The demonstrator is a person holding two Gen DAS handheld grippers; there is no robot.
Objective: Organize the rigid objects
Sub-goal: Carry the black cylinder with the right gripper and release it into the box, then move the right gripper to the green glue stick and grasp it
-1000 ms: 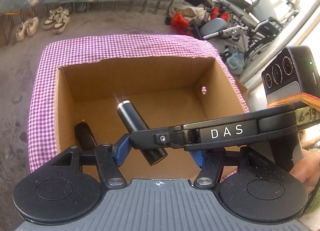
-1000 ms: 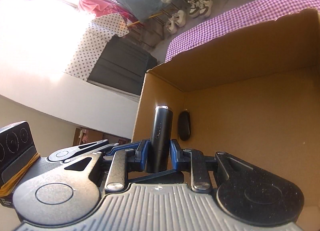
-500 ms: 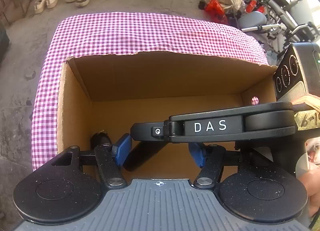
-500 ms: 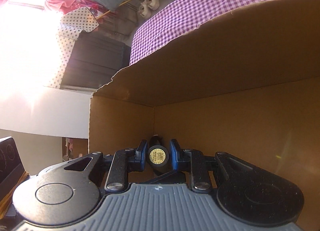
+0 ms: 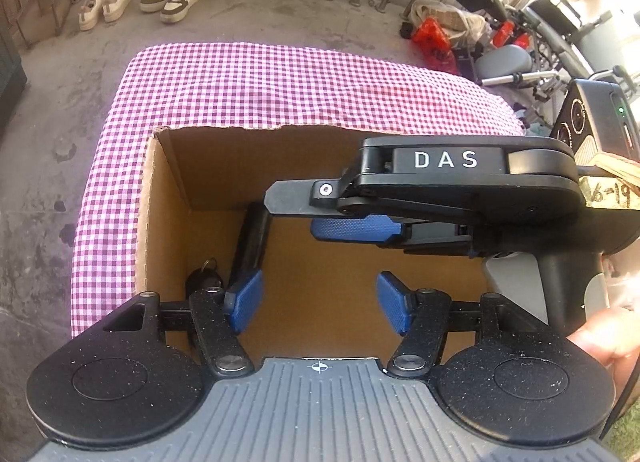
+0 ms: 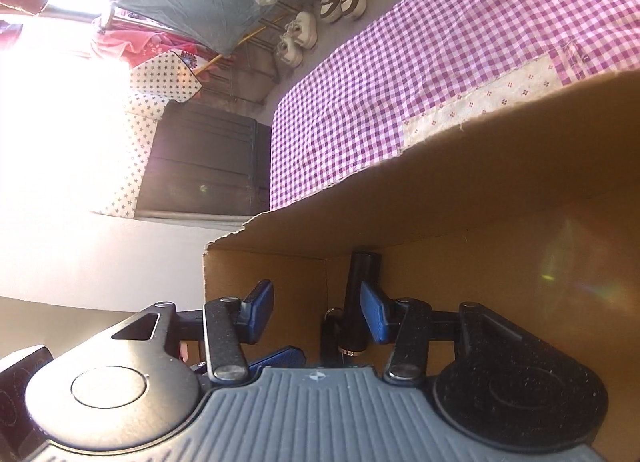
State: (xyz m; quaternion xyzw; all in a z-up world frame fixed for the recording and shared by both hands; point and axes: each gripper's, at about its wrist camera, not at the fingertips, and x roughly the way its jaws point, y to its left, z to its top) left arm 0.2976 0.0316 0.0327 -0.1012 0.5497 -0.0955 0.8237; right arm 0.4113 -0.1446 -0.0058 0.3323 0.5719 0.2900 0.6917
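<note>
Opening up right now, the right gripper [image 6: 316, 312] has its fingers spreading, with the black cylinder [image 6: 358, 302] lying loose against the right-hand pad in the cardboard box's [image 5: 160, 202] far-left corner, beside a small black key fob [image 5: 202, 280]. Left gripper [image 5: 320, 304] hovers over the box, fingers spread, nothing between them. Box sits on the checkered bench [image 5: 280, 86].
</note>
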